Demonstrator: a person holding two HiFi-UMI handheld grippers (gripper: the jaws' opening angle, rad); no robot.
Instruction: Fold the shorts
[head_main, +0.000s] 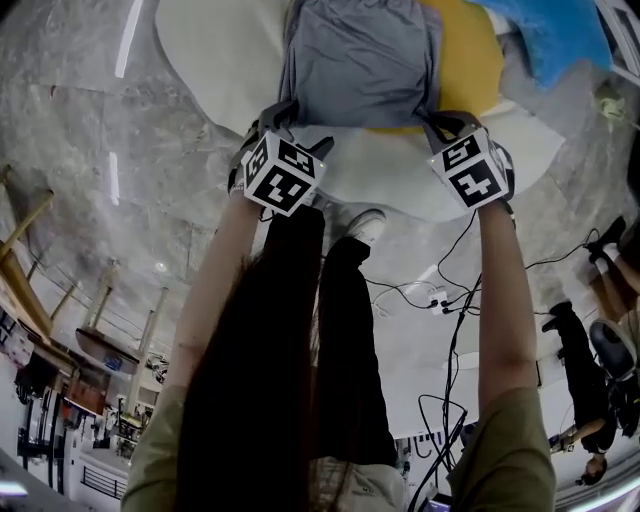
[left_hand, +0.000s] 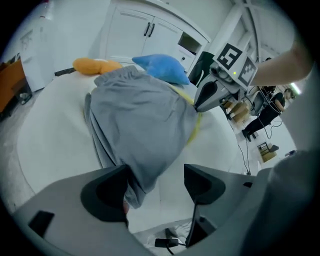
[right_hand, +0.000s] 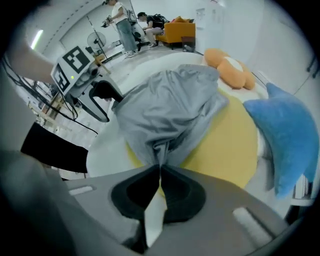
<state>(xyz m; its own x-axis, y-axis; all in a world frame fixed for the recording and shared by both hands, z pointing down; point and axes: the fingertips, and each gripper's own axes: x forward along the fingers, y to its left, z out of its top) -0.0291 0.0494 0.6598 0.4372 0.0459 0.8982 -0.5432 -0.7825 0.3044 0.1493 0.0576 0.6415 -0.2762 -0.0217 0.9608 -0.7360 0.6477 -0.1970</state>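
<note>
The right gripper (right_hand: 159, 167) has its fingers (right_hand: 182, 192) pressed together, pinching a tuck of the grey shorts (right_hand: 170, 110) at their near right corner. On the left gripper (left_hand: 157, 172) the fingers stand wide apart. The shorts' near left corner hangs between them, right beside one finger and well clear of the other, so nothing is gripped there yet. From both pairs the cloth runs straight ahead across the table (head_main: 390, 175). Its long axis points away from the person, with the gathered waistband at the far end, partly over a yellow mat (right_hand: 230, 145). By my read, the left has to close on its corner before any lift toward that waistband.
</note>
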